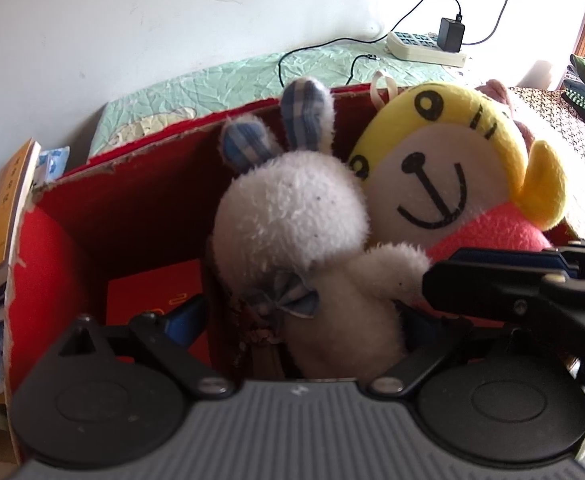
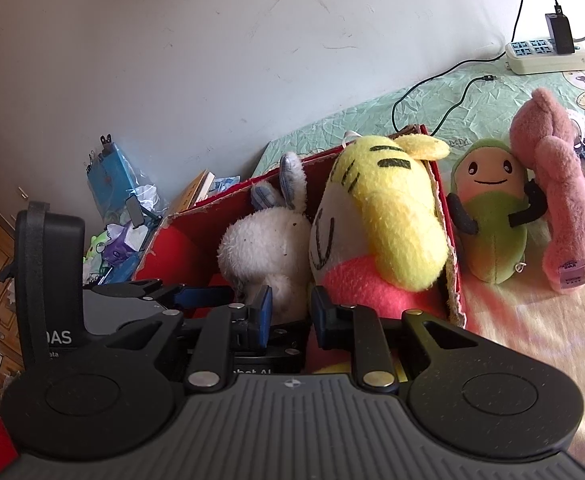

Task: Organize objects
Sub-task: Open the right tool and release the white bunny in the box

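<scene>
Near end: my left tongs (image 1: 292, 312) sit spread wide around the white rabbit plush (image 1: 304, 240), fingers either side of its body, not clamped afaict. Right tongs (image 2: 288, 316) are parted too, a narrow gap between the blue pads (image 2: 266, 312), hovering at the box's front edge just in front of the rabbit and the yellow plush (image 2: 376, 232); gripping nothing.

Rabbit stands upright inside the red cardboard box (image 1: 132, 184), checked ears up, leaning against the yellow/pink smiley-face plush on its right; both touching. A small red packet (image 1: 152, 292) lies on the box floor, left of the rabbit.

Outside the box on the bed, right side: green bean plush (image 2: 488, 216) upright, touching a pink plush (image 2: 556, 200) beside it.

Further back: green sheet (image 2: 372, 120), power strip (image 2: 544, 56) w/ black charger (image 2: 558, 34) plugged in, cable trailing toward the box. Books (image 1: 4, 216) stacked left of the box, against the wall.
</scene>
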A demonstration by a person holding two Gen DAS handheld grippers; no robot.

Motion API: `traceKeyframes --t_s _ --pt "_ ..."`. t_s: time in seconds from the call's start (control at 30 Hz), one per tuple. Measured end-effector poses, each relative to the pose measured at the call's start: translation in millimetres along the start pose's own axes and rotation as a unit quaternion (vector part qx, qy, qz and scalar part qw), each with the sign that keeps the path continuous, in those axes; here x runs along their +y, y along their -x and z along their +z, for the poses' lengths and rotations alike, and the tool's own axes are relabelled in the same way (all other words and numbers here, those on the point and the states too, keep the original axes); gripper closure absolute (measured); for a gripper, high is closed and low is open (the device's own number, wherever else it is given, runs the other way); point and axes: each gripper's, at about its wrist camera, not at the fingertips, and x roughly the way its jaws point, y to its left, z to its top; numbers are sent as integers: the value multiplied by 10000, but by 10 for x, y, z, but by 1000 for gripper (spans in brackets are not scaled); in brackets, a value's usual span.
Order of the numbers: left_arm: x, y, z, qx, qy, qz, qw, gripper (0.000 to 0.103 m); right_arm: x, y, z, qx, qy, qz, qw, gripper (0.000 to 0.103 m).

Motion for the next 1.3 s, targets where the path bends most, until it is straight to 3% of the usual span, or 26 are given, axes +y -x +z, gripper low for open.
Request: traceKeyframes --t_s 1.3 --pt "-66 63 -41 -227 -213 355 9989 6 14 110 -115 -299 264 -29 9992 82"
